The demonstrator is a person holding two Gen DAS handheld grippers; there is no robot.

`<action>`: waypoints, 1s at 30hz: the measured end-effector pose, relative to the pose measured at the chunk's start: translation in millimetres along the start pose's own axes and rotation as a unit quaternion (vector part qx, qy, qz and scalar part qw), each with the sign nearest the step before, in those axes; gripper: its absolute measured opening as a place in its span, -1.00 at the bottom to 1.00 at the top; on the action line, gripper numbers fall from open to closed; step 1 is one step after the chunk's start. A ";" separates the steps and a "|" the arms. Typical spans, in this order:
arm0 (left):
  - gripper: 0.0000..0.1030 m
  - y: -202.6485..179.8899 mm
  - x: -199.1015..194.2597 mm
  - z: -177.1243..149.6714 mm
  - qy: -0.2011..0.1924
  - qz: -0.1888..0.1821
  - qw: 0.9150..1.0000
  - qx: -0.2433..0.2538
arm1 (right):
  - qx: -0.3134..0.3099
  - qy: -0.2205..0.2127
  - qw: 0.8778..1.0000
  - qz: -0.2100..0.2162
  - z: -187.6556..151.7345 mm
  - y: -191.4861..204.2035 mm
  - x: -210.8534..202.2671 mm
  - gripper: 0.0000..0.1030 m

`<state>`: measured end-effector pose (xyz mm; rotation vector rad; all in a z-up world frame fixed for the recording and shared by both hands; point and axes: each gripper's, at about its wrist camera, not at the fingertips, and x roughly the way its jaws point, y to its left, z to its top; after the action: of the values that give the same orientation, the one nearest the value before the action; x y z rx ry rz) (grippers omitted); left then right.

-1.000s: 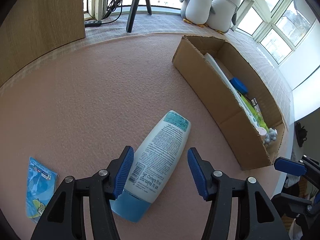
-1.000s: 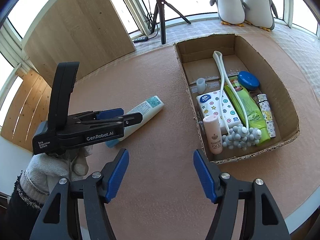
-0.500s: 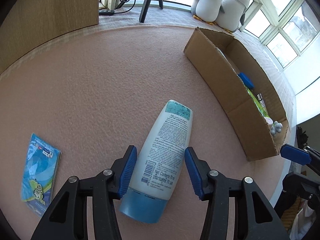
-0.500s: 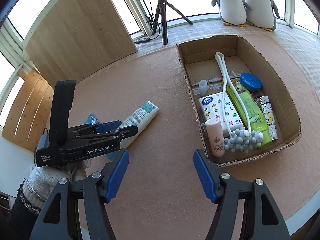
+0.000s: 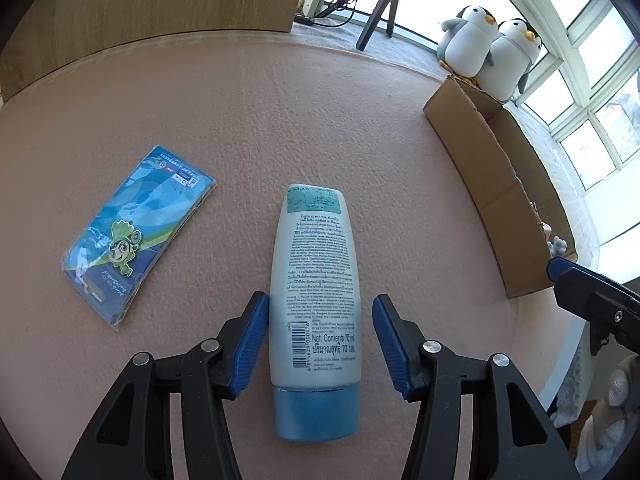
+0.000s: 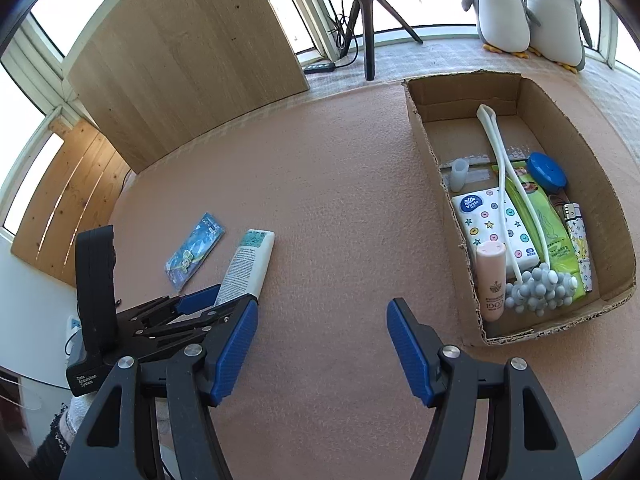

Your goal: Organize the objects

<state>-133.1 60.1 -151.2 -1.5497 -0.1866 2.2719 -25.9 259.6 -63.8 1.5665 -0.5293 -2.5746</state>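
Since earlier, left wrist view: left gripper (image 5: 320,338) now squarely straddles tube (image 5: 314,300), jaws spread, left pad touching; grasp likely imminent. Label: "Net. Contents 70 ml". Blue packet (image 5: 134,228) beside.

Right wrist view: right gripper (image 6: 322,346) spread, empty; cardboard box (image 6: 424,128) holds "Vinda" tissues (image 6: 494,228).

The left wrist camera sits behind the left gripper (image 5: 316,344), low and close over the pink table mat (image 5: 280,128), looking forward along a lotion tube (image 5: 314,292) between its fingers. The right wrist camera sits behind the right gripper (image 6: 320,352), higher, facing the same mat with the cardboard box (image 6: 432,168) ahead to its right. Both views share the tube, the blue packet (image 5: 136,236), the box, the tripod (image 6: 368,28) and two plush penguins (image 5: 488,48).
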 end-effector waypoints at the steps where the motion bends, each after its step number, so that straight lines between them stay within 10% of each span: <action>1: 0.12 1.4 -4.0 -0.3 -0.003 -0.008 1.000 0.000 | -0.003 0.002 1.000 0.002 1.0 2.5 2.0 0.23; 30: -0.01 1.5 -3.1 -25.9 0.020 -0.065 0.997 -0.032 | -0.050 0.131 0.988 0.066 13.5 42.6 91.8 0.22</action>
<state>-108.6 54.9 -158.8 -1.5657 -0.3410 2.1527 -85.8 200.5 -121.6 1.7361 -0.4536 -2.2191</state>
